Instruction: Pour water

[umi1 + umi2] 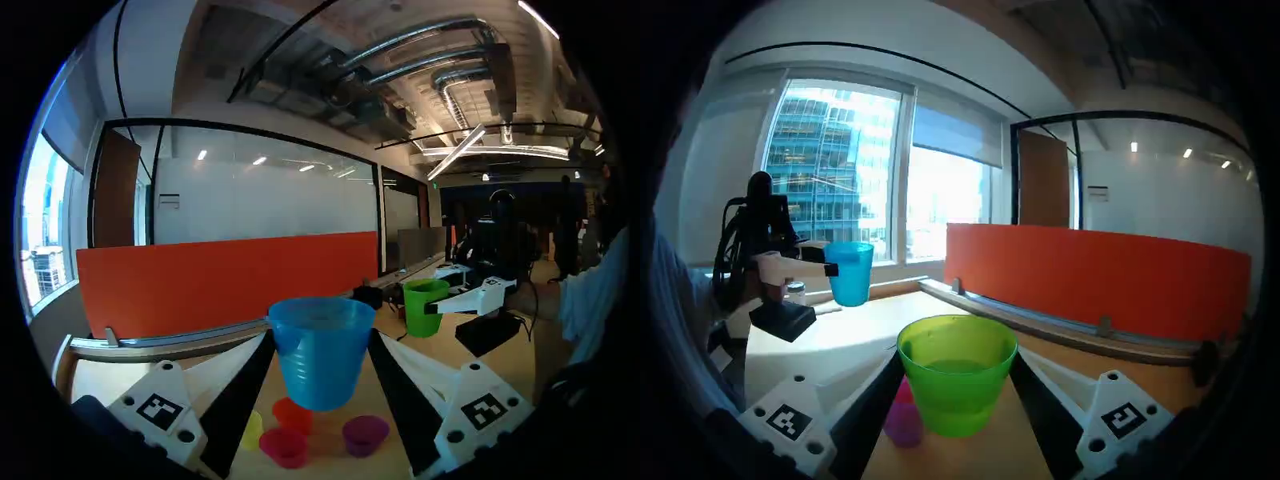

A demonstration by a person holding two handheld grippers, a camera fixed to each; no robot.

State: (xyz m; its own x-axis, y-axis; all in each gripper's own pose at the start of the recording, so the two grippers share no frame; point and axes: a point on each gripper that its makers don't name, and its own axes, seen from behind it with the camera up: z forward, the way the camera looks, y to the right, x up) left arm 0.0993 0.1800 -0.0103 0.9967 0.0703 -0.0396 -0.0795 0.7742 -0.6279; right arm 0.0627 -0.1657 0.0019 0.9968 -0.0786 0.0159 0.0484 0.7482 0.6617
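The translucent blue plastic cup (322, 376) is pinched in the left gripper (322, 340), held above the wooden table (324, 442). The translucent green plastic cup (958, 400), apparently holding water (956, 366), is pinched in the right gripper (958, 360). Rims should be aligned before slow tilting is begun.

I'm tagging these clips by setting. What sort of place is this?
Most likely an open-plan office: a glass-walled room, exposed ceiling ducts, an orange desk divider and tall buildings beyond the window.
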